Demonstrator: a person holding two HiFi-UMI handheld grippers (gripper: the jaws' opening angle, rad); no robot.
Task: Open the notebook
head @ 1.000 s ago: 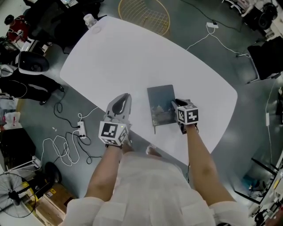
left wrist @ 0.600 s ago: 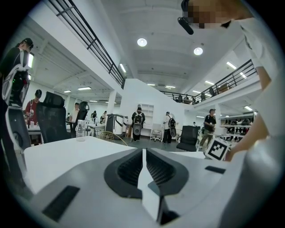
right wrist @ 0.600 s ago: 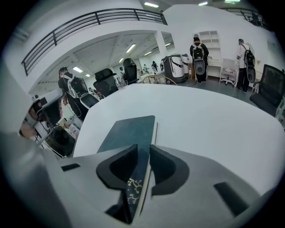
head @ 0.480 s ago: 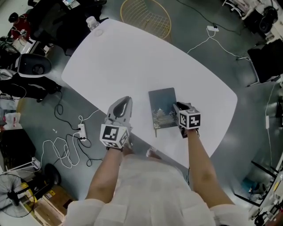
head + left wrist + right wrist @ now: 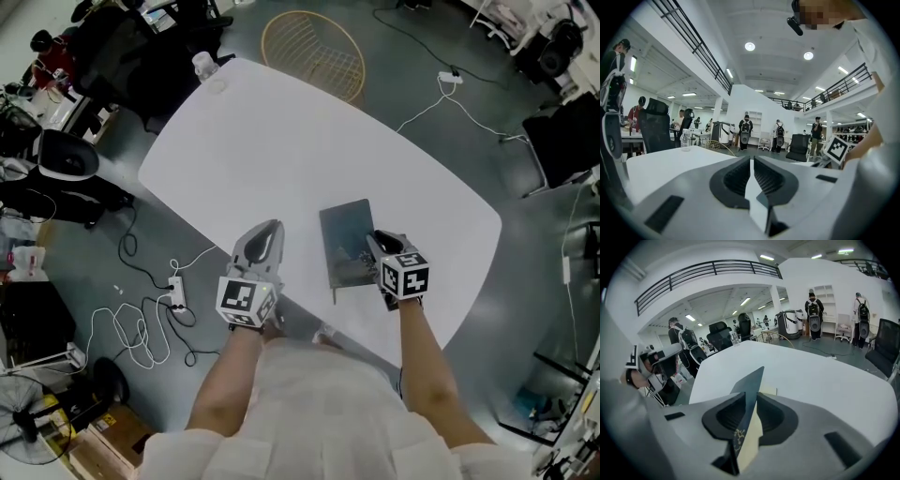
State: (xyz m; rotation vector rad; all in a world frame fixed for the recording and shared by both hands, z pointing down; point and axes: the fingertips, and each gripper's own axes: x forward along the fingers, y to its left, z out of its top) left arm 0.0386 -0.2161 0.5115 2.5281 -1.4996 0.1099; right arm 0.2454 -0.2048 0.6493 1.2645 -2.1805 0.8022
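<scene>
A dark grey-blue notebook [image 5: 343, 239] lies on the white table [image 5: 281, 141], near its front edge. My right gripper [image 5: 373, 242] is at the notebook's right edge, and its jaws are closing on the cover. In the right gripper view the cover [image 5: 752, 380] stands up on edge between the pads, lifted off the cream pages [image 5: 768, 391]. My left gripper [image 5: 269, 230] hovers to the left of the notebook, apart from it. Its fingers meet at the tip [image 5: 751, 161] with nothing between them.
A clear water bottle [image 5: 202, 66] stands at the table's far left corner. A gold wire basket [image 5: 312, 42] sits on the floor beyond the table. Cables and a power strip [image 5: 174, 292] lie on the floor at the left. Office chairs [image 5: 66, 155] stand further left.
My right gripper has risen a little with the notebook's cover edge between its jaws, and the cover has tilted up. The left gripper has stayed where it was.
</scene>
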